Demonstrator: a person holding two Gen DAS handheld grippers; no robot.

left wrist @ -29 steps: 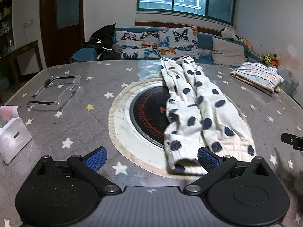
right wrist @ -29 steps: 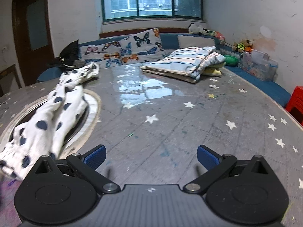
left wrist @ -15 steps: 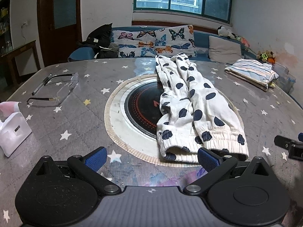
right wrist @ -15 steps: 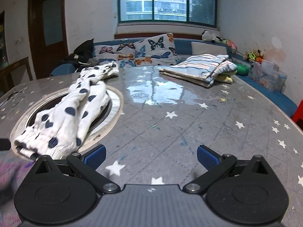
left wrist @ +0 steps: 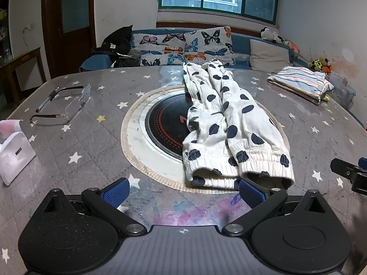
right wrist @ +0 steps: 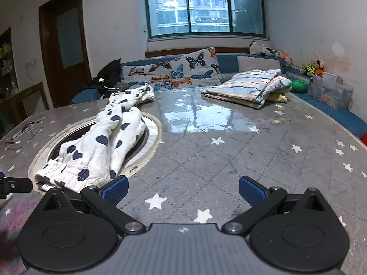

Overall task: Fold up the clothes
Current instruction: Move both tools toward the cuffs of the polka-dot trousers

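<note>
White trousers with dark blue dots (left wrist: 220,123) lie lengthwise across the round hob in the star-patterned table, folded in half, waistband nearest me. My left gripper (left wrist: 182,192) is open just short of the waistband, holding nothing. In the right wrist view the same trousers (right wrist: 107,142) lie to the left. My right gripper (right wrist: 182,191) is open over bare tabletop, its left pad close to the waistband corner. The right gripper's tip shows at the right edge of the left wrist view (left wrist: 348,174).
A folded striped garment (left wrist: 300,83) rests at the table's far right. Glasses (left wrist: 62,107) and a pen (left wrist: 47,98) lie far left, a white box (left wrist: 13,158) at the left edge. A sofa with butterfly cushions (left wrist: 183,48) stands behind the table (right wrist: 252,160).
Both grippers have drawn back toward me and risen a little, so the trousers' waistband sits farther from the left fingers. The trousers have not moved; both grippers stay open.
</note>
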